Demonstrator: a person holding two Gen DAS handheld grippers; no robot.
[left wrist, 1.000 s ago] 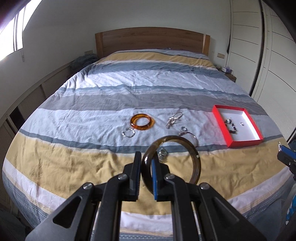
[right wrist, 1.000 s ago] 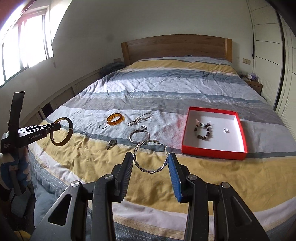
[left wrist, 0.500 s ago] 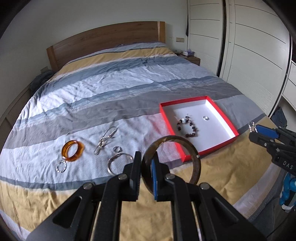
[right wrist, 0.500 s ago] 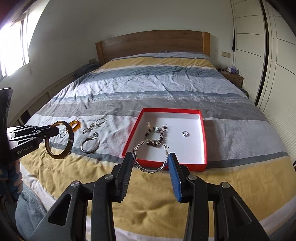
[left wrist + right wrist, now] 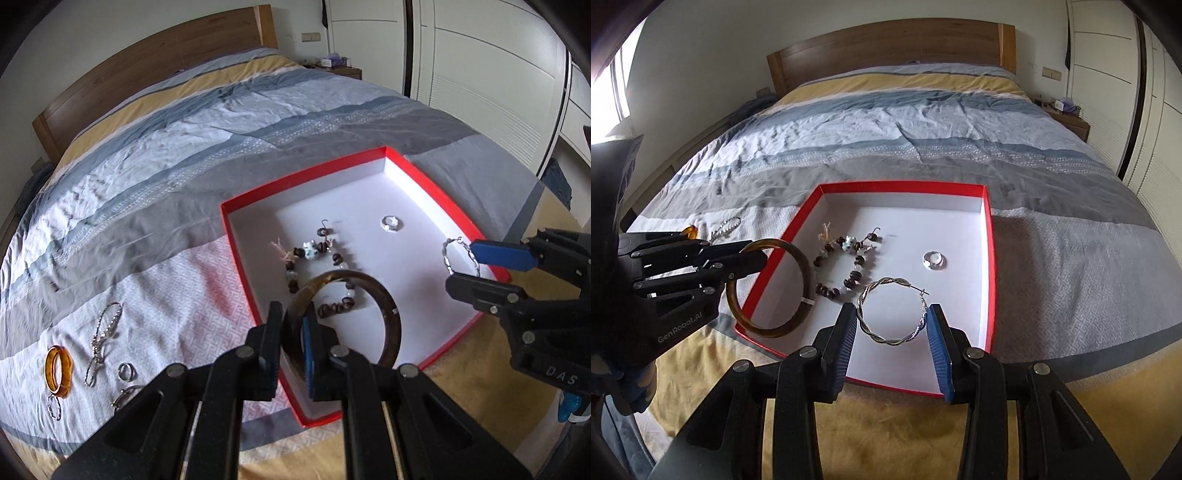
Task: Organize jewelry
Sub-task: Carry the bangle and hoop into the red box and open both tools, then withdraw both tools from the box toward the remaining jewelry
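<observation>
Both loads have been carried from over the bed point(image 5: 960, 122) to above the red box point(image 5: 987, 236): left hand-held gripper point(image 5: 291, 334) clenched on the brown bangle point(image 5: 391, 317), right hand-held gripper point(image 5: 892, 326) clasping the twisted silver hoop point(image 5: 886, 336); release judged imminent.

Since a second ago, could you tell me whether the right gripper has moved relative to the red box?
Yes. The right gripper, holding the twisted silver hoop, has moved right and forward from over the yellow stripe to over the red box.
</observation>
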